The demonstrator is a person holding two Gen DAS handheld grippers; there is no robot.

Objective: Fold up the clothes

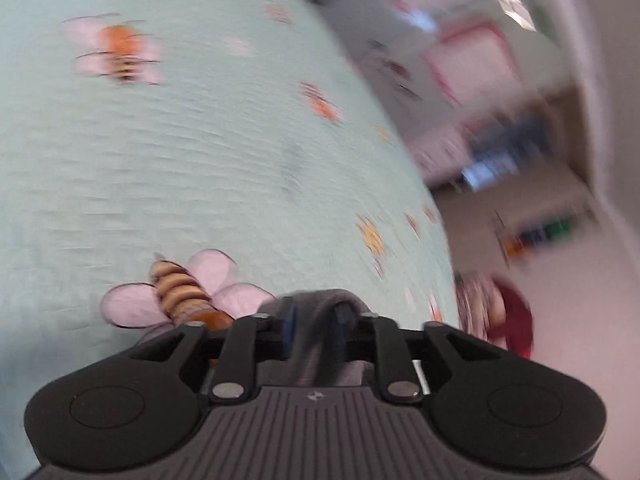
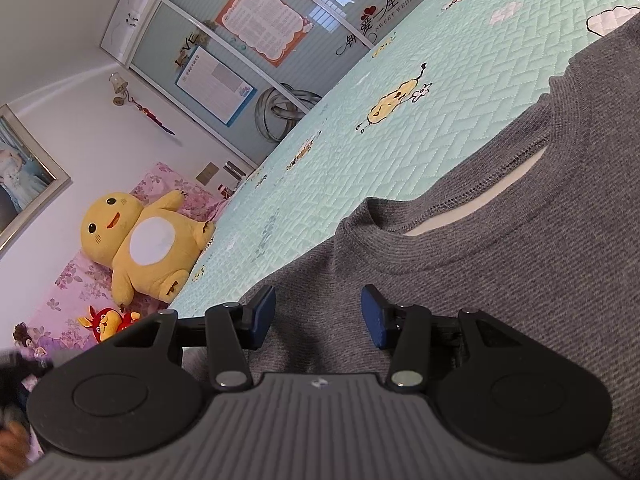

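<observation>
Our left tongs pinch a fold of the grey shirt lying on the bed. Right tongs stand half open over it, empty; we grip the shoulder before lifting evenly.

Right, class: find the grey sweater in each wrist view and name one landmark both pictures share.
Left wrist view: only a bunched fold of the grey sweater shows, bottom centre, pinched between the left gripper fingers.
Right wrist view: the sweater fills the right and lower picture, its neckline near centre, lying under the open right gripper.
Shared landmark: the mint-green quilted bedspread with cartoon prints.
</observation>
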